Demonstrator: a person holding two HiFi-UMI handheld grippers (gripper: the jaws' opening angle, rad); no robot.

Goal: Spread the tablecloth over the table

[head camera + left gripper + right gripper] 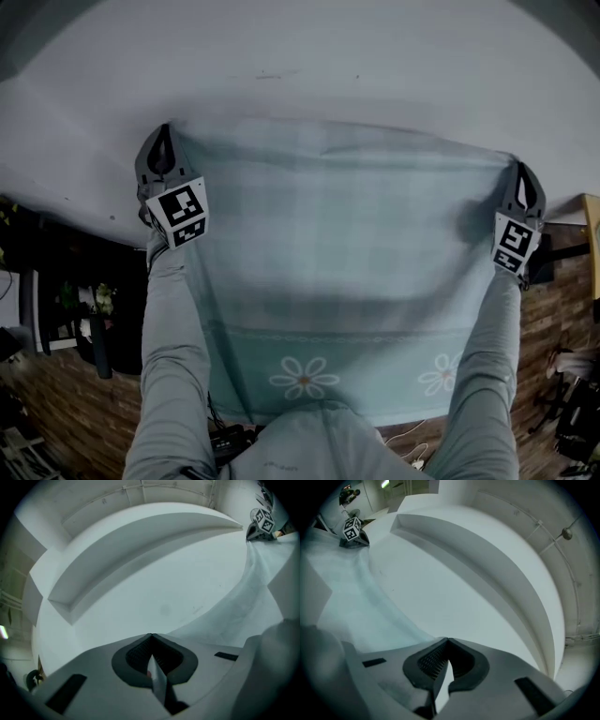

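A pale teal tablecloth with white daisies along its near hem is stretched between both grippers over the white table. My left gripper is shut on the cloth's far left corner. My right gripper is shut on the far right corner. The cloth's far edge runs taut from one gripper to the other, and its near part hangs down in front of me. In the left gripper view the cloth stretches away to the right gripper. The right gripper view shows the cloth reaching the left gripper.
The table is round-edged, and its white top extends beyond the cloth's far edge. A raised white ledge curves behind it. Brick-pattern floor with dark clutter lies at both lower sides. A wooden object stands at the right edge.
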